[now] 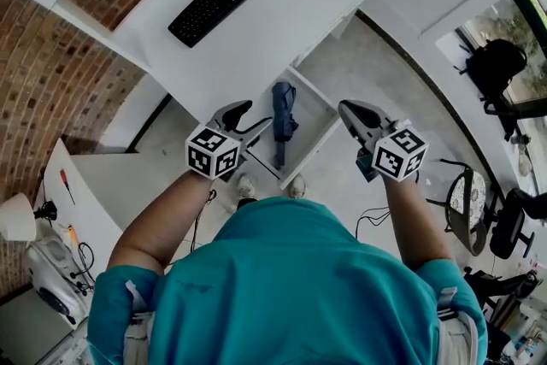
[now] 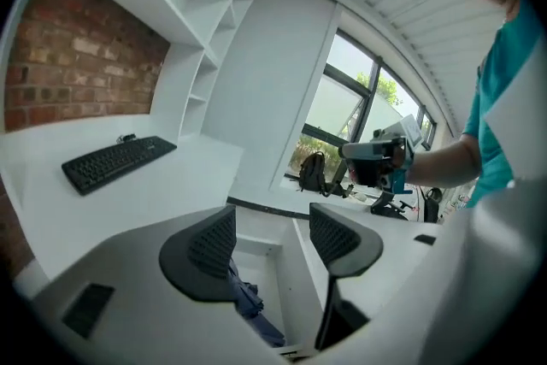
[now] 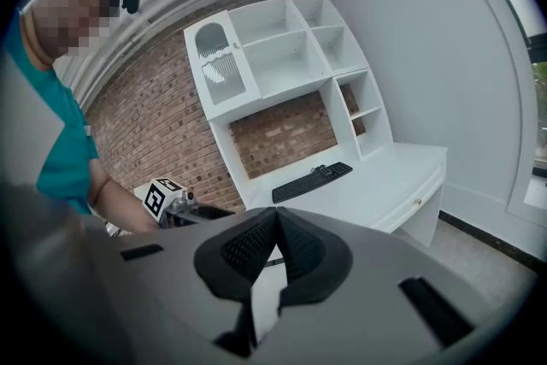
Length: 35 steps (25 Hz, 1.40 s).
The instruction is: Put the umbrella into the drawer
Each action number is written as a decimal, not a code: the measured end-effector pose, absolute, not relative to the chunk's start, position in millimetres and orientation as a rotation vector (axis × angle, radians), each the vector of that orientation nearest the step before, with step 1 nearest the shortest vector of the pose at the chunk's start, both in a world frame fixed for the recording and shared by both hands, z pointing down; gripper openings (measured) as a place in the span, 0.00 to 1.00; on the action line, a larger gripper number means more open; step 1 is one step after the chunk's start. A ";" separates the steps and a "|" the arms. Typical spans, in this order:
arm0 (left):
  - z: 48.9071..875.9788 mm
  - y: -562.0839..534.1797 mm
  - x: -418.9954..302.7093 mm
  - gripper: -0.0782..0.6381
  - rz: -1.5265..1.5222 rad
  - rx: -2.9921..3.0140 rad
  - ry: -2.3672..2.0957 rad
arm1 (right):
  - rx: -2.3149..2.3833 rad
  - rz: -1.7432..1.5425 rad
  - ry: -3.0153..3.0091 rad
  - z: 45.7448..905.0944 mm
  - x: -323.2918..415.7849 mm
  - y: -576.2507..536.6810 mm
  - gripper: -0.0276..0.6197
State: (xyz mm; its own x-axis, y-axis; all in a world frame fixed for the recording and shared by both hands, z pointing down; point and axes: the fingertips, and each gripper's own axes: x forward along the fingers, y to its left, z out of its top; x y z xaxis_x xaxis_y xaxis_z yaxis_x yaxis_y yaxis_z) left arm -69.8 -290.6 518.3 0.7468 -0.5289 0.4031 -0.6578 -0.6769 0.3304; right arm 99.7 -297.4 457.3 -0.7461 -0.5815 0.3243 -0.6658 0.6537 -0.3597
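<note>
Umbrella [image 1: 283, 120] in drawer [image 1: 318, 126], below left fingers [image 2: 209, 248]

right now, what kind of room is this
Probably a home office or study: a white desk carrying a black computer keyboard, white shelving against a red brick wall, and an open white drawer holding a folded dark blue umbrella.

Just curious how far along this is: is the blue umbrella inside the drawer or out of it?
Inside. The folded umbrella lies in the open drawer, and the jaws of the left gripper stand apart above it, holding nothing.
</note>
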 end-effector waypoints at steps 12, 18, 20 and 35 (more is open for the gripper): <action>386.2 -273.1 -129.5 0.33 0.049 2.679 -0.972 | 1.076 0.584 -2.768 380.1 89.0 -302.1 0.08; 341.2 -271.5 -144.1 0.19 -0.057 2.762 -0.993 | 1.103 0.516 -2.801 349.6 90.0 -310.0 0.08; 329.0 -272.1 -147.4 0.15 -0.083 2.780 -0.996 | 1.107 0.493 -2.809 342.3 89.7 -309.9 0.08; 314.0 -270.5 -149.8 0.13 -0.109 2.802 -1.019 | 1.096 0.450 -2.828 328.2 85.4 -307.3 0.08</action>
State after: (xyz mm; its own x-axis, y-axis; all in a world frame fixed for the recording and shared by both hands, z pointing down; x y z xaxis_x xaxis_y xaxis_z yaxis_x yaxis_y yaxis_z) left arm -149.8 -270.5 314.0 0.7655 -0.6433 -0.0147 -0.6318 -0.7558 0.1723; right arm 85.4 -307.3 328.2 -0.7421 -0.6472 0.1744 -0.6694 0.7019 -0.2435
